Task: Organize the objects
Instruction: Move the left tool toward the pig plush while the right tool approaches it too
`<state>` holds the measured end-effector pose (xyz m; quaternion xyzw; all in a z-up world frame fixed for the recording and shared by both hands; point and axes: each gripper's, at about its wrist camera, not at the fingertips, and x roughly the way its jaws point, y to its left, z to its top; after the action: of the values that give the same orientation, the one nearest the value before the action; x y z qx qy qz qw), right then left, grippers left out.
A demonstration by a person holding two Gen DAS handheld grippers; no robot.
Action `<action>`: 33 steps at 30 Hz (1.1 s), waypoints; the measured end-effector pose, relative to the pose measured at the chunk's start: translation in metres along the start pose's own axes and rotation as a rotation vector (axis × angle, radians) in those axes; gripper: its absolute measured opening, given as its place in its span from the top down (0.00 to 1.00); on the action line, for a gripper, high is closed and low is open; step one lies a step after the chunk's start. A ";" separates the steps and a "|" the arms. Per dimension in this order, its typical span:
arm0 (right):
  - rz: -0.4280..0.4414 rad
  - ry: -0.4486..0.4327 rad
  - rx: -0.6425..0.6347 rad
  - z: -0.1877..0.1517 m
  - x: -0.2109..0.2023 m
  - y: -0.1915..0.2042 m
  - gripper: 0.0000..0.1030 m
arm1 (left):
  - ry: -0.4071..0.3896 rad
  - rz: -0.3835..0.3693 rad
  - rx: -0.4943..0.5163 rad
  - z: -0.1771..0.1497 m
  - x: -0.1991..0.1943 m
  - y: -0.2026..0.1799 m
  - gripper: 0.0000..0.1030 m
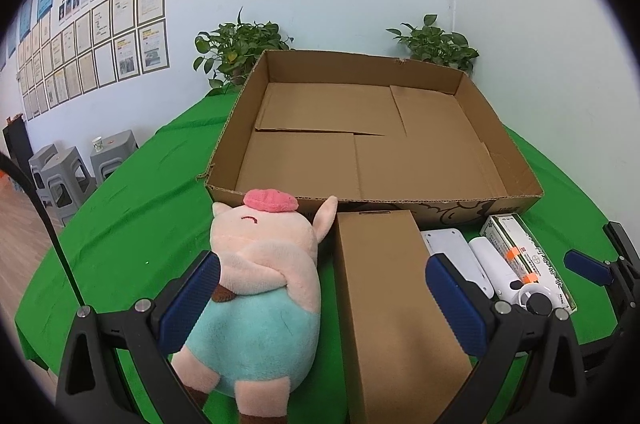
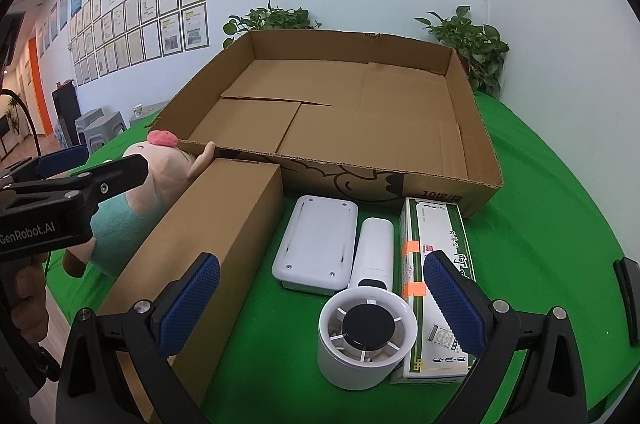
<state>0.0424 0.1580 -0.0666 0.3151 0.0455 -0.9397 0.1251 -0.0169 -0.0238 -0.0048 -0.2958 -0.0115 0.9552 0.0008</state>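
A wide, shallow cardboard tray (image 1: 424, 201) (image 2: 280, 153) lies open on the green table, with nothing inside. In front of it sit a pink plush pig (image 1: 264, 288) (image 2: 120, 224), a long brown carton (image 1: 392, 304) (image 2: 208, 236), a white flat case (image 2: 318, 242) (image 1: 452, 248), a white handheld fan (image 2: 368, 320) (image 1: 500, 272) and a green-and-white box (image 2: 436, 276) (image 1: 528, 256). My left gripper (image 1: 324, 308) is open, straddling the pig and the carton. My right gripper (image 2: 320, 304) is open above the fan and the case. Neither holds anything.
Two potted plants (image 1: 236, 47) (image 1: 436, 43) stand behind the tray against the white wall. Grey stools (image 1: 60, 175) and a paper cup (image 1: 98, 143) stand on the left beyond the table edge. Green cloth (image 2: 552, 216) lies bare right of the tray.
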 end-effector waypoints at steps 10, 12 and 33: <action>0.010 -0.001 -0.007 0.001 0.003 -0.002 0.00 | 0.030 -0.010 -0.009 -0.001 0.004 0.002 0.01; 0.011 0.000 -0.006 0.001 0.003 -0.002 0.00 | 0.033 -0.009 -0.015 -0.001 0.005 0.003 0.01; 0.021 0.012 0.001 0.000 0.007 0.000 0.00 | 0.054 -0.020 -0.020 -0.005 0.008 0.003 0.01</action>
<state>0.0376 0.1565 -0.0710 0.3215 0.0426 -0.9363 0.1348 -0.0204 -0.0270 -0.0135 -0.3216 -0.0238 0.9466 0.0076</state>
